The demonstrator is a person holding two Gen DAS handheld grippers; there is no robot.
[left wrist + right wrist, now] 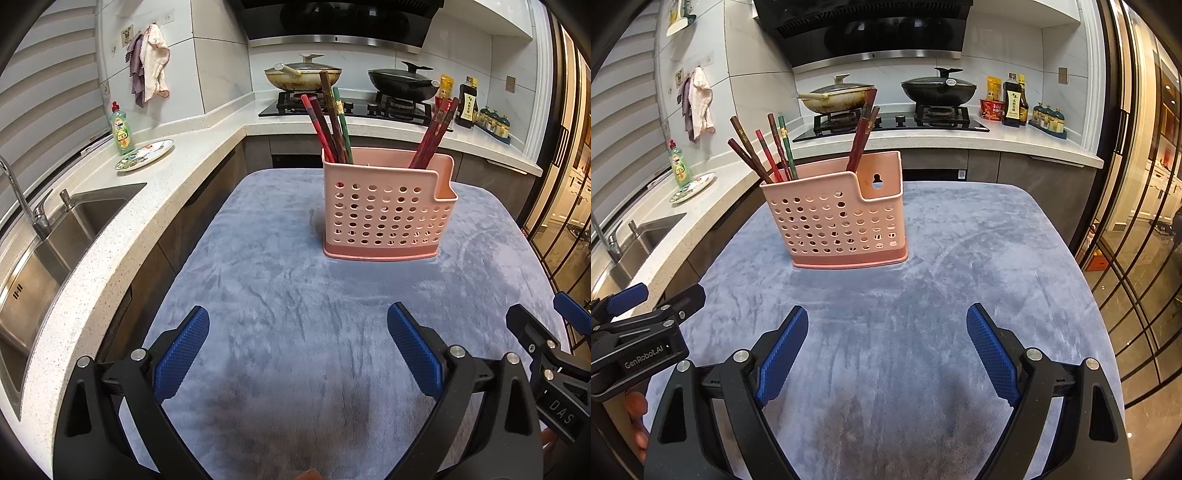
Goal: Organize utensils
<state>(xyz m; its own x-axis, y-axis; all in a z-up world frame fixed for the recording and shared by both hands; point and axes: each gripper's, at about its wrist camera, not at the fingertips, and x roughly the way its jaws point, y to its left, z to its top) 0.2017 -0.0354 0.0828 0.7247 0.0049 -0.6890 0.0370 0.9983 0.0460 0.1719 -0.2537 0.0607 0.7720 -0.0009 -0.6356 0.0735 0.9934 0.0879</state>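
The pink holder stands upright toward the far side of the worktop, which is covered by a grey-blue cloth. Chopsticks lean in its left compartment, and a second bunch (reddish ones) leans further right. The left tool and right tool both hover spread wide, holding nothing, well short of the holder.

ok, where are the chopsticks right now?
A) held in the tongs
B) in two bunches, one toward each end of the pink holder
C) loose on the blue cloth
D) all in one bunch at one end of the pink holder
B: chopsticks stand at one end of the pink holder, and a second bunch stands near the other end.
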